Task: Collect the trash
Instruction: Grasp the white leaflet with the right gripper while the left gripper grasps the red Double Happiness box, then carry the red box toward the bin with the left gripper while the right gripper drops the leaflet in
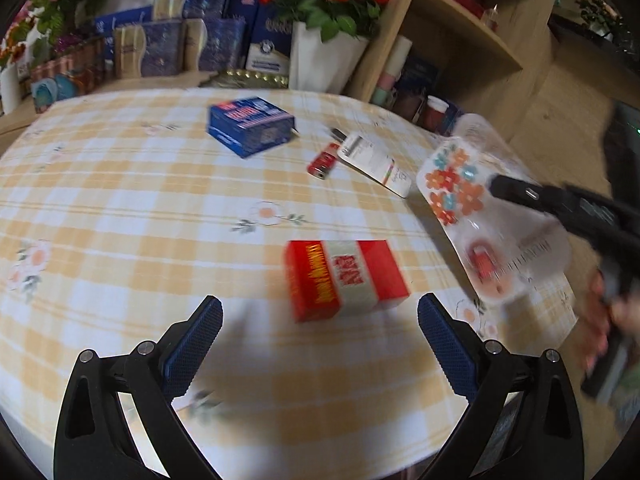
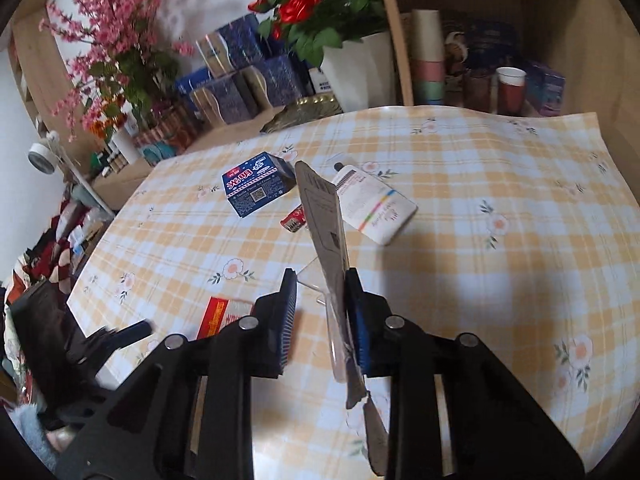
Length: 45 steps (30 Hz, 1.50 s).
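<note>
A red and white carton [image 1: 346,278] lies on the checked tablecloth [image 1: 120,200], just ahead of my left gripper [image 1: 320,344], which is open and empty. My right gripper [image 2: 320,316] holds a flat clear blister pack [image 2: 326,224] with a flower-printed card, seen edge-on between the pads; it also shows at the table's right edge in the left wrist view [image 1: 476,216]. A blue box [image 1: 250,126], a small red battery [image 1: 322,162] and a white pouch [image 1: 376,162] lie farther back. They also show in the right wrist view: blue box [image 2: 258,188], pouch [image 2: 376,208], carton [image 2: 224,316].
Blue gift boxes [image 1: 188,40], a white vase of red roses [image 1: 324,52] and pink flowers stand behind the table. A wooden shelf [image 1: 460,40] with cups stands at the back right. The table edge drops off at the right.
</note>
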{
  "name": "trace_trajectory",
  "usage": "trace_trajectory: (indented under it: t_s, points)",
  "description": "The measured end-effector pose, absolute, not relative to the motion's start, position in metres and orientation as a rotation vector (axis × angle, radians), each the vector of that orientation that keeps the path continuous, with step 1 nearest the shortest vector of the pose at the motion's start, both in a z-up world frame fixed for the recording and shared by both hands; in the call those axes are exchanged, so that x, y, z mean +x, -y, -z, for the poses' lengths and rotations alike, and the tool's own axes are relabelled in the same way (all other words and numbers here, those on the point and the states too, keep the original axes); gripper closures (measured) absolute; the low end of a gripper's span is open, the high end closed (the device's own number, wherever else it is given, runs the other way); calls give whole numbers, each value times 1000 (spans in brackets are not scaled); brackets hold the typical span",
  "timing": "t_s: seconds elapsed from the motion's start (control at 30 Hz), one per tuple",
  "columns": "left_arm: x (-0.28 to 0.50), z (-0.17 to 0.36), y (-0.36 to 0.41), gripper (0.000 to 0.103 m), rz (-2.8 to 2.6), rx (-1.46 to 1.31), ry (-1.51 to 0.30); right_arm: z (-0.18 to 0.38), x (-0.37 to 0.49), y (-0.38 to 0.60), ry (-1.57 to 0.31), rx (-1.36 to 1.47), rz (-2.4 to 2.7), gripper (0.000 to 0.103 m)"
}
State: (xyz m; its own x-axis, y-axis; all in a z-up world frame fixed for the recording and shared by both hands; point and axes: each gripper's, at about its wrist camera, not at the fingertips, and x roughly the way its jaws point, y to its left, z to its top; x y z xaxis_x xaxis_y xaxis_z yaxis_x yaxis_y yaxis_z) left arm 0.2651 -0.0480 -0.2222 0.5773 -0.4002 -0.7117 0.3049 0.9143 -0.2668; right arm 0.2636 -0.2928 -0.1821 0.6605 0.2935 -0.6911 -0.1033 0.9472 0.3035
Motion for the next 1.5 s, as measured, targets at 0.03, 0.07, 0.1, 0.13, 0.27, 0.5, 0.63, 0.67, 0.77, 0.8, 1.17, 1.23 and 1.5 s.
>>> trace_trajectory:
  t_s: [0.03, 0.07, 0.1, 0.13, 0.27, 0.5, 0.63, 0.67, 0.77, 0.8, 1.17, 1.23, 1.5]
  points:
    - [272, 226, 57, 6, 404, -117, -877, 183, 258, 297, -814, 255, -227, 75]
    - [278, 229, 64, 6, 390, -109, -890, 184, 252, 300, -810, 260, -227, 75]
    - [282, 231, 70, 6, 376, -96, -900, 186, 248, 302, -808, 261, -226, 75]
    - [287, 234, 76, 6, 350, -74, -915, 187, 244, 305, -808, 262, -226, 75]
    - [303, 239, 101, 6, 311, -60, -944, 192, 236, 319, -821, 270, -216, 75]
    - [322, 259, 119, 6, 162, 74, -973, 194, 227, 336, -807, 301, -200, 75]
    - [325, 267, 115, 11, 163, 102, -974, 197, 225, 339, -809, 286, -190, 75]
    - [324, 265, 115, 14, 172, 118, -966, 199, 225, 340, -815, 293, -183, 75]
    - [321, 258, 112, 15, 217, 124, -953, 199, 221, 345, -818, 330, -168, 75]
    - [320, 254, 110, 15, 225, 123, -946, 199, 220, 346, -816, 336, -164, 75]
    - [269, 194, 84, 15, 295, 71, -824, 192, 192, 329, -794, 371, -171, 75]
    - [256, 186, 78, 15, 304, 58, -808, 190, 185, 324, -789, 375, -177, 75]
    - [198, 158, 44, 15, 321, 3, -736, 182, 156, 300, -779, 371, -208, 75]
